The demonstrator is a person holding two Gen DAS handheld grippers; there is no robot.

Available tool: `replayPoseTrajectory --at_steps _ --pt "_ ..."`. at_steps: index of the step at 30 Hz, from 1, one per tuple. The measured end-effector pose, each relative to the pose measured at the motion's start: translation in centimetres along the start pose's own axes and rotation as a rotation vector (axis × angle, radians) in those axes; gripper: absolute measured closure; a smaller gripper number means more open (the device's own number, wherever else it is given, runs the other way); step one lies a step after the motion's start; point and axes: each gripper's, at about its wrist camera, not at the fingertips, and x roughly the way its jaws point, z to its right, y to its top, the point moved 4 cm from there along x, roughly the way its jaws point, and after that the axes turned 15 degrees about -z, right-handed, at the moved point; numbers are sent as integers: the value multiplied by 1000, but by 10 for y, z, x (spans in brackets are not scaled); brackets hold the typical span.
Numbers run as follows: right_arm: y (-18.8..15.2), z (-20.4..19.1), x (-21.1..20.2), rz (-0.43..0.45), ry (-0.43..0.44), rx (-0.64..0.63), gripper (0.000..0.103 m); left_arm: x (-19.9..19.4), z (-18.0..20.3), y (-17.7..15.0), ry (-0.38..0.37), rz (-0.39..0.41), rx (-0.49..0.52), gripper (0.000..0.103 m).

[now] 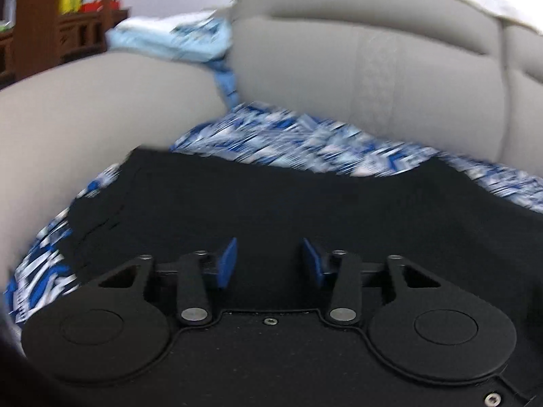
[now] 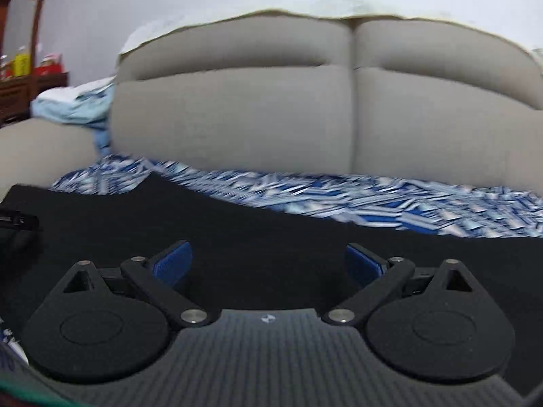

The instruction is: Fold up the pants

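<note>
Black fabric pants (image 1: 271, 203) lie spread on a blue-and-white patterned sofa cover (image 2: 373, 200), apparently partly folded, beneath the empty half-open left gripper (image 1: 269, 263) and empty wide-open right gripper (image 2: 268, 264).

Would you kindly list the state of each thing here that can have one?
Black pants: lying flat on the patterned cover, held by neither gripper.
Left gripper: open, nothing between its pads.
Right gripper: wide open, empty.
Patterned cover: spread over the sofa seat.
Light blue cloth: crumpled on the armrest.
</note>
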Motion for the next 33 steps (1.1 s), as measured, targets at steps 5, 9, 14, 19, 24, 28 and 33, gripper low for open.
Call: replayPoseTrajectory --at_steps 5,9,14,19,24,28,33 --pt "-2 -12 9 -52 8 -30 1 10 -57 -11 120 -24 -104 65" --pt "13 -13 16 -80 17 -9 1 -4 -95 -15 129 -32 -213 68" --pt "57 -22 36 -119 79 22 1 -22 -126 -12 2 13 -344 36" --pt "93 -61 79 -156 123 -4 1 -7 -139 -8 55 3 -408 17" --pt "112 -106 126 -186 115 -69 1 21 -150 -11 -18 -34 -480 8" --pt "106 -122 161 -287 136 -71 30 26 -151 -6 14 33 -473 77" --pt "101 -134 156 -199 82 -103 97 26 -143 17 25 120 -403 91"
